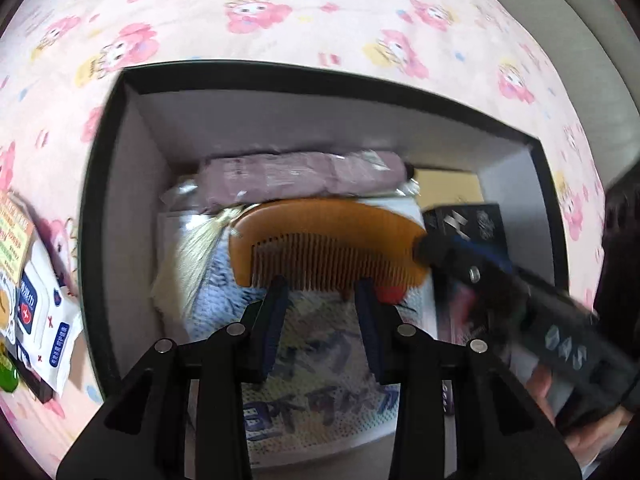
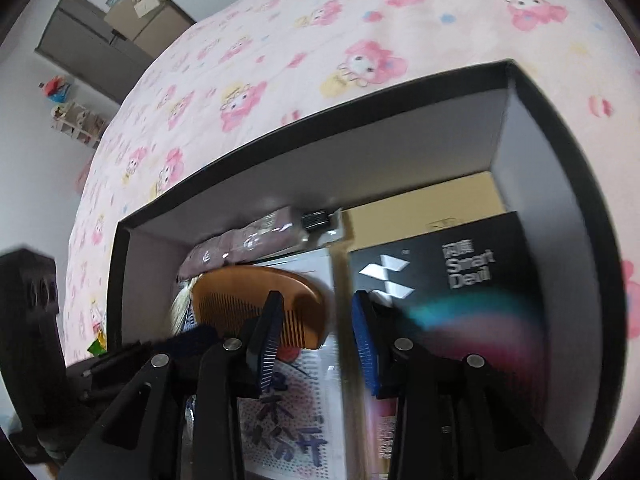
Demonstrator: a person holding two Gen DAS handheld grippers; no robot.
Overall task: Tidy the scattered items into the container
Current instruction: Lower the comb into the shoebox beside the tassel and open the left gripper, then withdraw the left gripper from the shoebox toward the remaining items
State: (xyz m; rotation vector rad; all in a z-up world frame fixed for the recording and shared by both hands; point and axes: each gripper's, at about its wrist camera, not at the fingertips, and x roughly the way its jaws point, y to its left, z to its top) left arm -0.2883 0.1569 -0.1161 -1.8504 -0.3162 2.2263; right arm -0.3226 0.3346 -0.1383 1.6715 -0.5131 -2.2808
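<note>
A dark-rimmed box (image 1: 120,216) is seen on the bed, and inside it a wooden comb (image 1: 320,240) is laid over a printed packet (image 1: 320,360), with a mauve wrapped pack (image 1: 296,178) at the far wall and a black carton (image 2: 440,276) at the right. The left hand-held gripper (image 1: 320,292) is held spread and empty just above the comb, while the right hand-held gripper (image 2: 316,312) is likewise parted, nothing gripped, over the box. White wipe packets (image 1: 44,320) are left on the pink cartoon bedsheet (image 1: 320,12) outside the box, and a grey cabinet (image 2: 100,36) is glimpsed by the wall.
</note>
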